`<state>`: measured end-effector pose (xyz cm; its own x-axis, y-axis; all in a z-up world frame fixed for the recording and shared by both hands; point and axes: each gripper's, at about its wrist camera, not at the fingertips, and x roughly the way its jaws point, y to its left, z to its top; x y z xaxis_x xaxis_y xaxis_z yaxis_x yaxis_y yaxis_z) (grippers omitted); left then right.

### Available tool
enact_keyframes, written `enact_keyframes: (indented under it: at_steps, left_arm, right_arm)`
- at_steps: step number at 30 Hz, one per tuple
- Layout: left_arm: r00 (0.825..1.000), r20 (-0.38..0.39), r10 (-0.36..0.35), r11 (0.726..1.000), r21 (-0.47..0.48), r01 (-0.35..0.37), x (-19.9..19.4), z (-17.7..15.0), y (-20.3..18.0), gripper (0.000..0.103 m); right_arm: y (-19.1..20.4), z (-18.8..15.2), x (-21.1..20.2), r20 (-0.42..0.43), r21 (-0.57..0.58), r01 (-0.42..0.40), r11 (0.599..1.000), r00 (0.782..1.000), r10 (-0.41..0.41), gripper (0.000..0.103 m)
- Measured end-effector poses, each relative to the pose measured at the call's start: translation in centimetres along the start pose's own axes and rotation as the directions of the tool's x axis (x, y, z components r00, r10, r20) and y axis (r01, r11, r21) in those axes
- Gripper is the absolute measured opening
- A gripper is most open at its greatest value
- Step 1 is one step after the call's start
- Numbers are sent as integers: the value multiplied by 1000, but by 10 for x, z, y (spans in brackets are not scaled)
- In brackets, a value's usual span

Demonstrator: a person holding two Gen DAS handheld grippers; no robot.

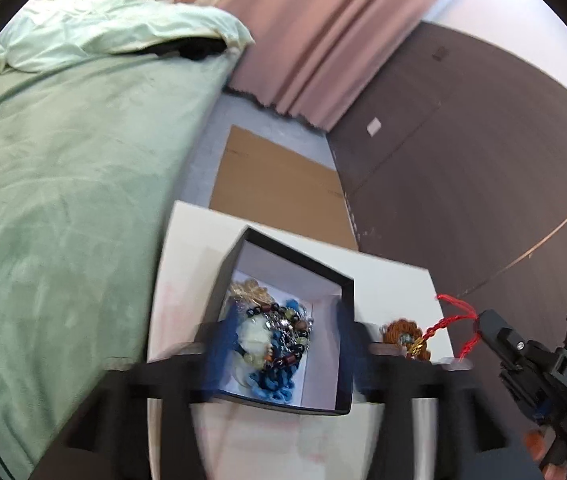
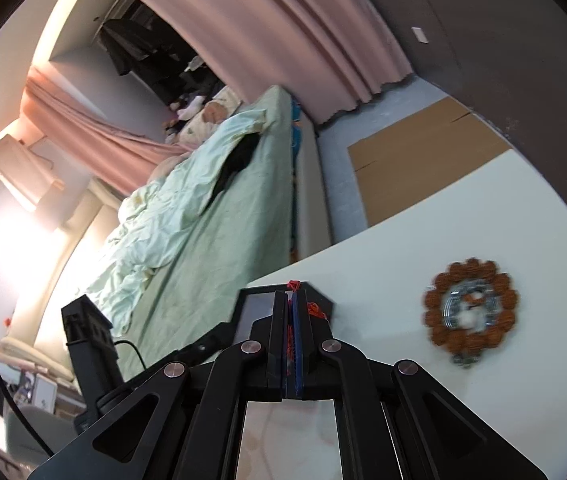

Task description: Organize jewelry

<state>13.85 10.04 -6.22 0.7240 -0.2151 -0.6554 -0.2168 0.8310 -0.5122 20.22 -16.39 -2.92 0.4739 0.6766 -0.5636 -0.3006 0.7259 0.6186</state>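
Note:
A black jewelry box (image 1: 343, 308) with a white lining stands on the white table (image 1: 395, 280). It holds a pile of bead bracelets and blue beads (image 1: 275, 344). My left gripper (image 1: 283, 344) is open, its fingers on either side of the box. My right gripper (image 2: 293, 304) is shut on a red cord (image 2: 293, 285); it also shows in the left wrist view (image 1: 483, 324) holding the red cord (image 1: 455, 316), which runs to a gold charm. A brown bead bracelet (image 2: 470, 312) ringing a silver piece lies on the table to the right of the box, also in the left wrist view (image 1: 403, 332).
A bed with green bedding (image 1: 63, 200) runs along the table's left side. A flat cardboard sheet (image 1: 279, 184) lies on the floor beyond the table. A pink curtain (image 1: 315, 40) and a dark wall panel (image 1: 463, 180) stand behind.

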Motion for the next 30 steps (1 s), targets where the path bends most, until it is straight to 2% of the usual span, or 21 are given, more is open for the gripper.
enact_keyframes:
  at_steps: [1,3,7,15,21,23,24,25,28,29,30]
  left_arm:
    - [1000,27,-3,1000,-6,4,-6,1,1,82]
    - [998,64,-2,1000,-9,2,-16,3,2,82]
    - [996,91,0,1000,-26,2,-27,8,7,82]
    - [991,134,0,998,-60,8,-43,18,19,82]
    - [989,146,1,997,-77,10,-51,20,28,82]
    - [988,153,1,996,-89,13,-54,21,32,82]
    - [987,158,2,995,-96,13,-56,22,34,82]
    - [987,161,4,995,-101,13,-57,22,35,82]
    - [986,167,8,994,-108,10,-60,22,36,82]
    - [986,168,7,994,-107,11,-62,21,36,82]
    - [986,169,5,995,-103,12,-63,20,36,83]
  right_arm:
    - [4,-1,4,-1,-6,-14,1000,1000,14,4]
    - [9,-1,9,-4,-10,-36,999,999,36,4]
    - [17,-3,19,-17,-10,-77,997,997,77,4]
    - [28,-7,44,-36,18,-136,990,990,137,4]
    - [46,-11,59,-68,-9,-190,982,980,189,6]
    - [48,-14,69,-126,-1,-184,983,975,183,28]
    - [46,-15,69,-128,-1,-172,985,977,171,50]
    - [43,-16,66,-105,0,-149,989,983,148,59]
    - [36,-16,57,-98,21,-156,987,983,158,62]
    - [34,-15,54,-94,24,-156,987,983,158,65]
    - [32,-15,49,-84,20,-149,989,985,150,73]
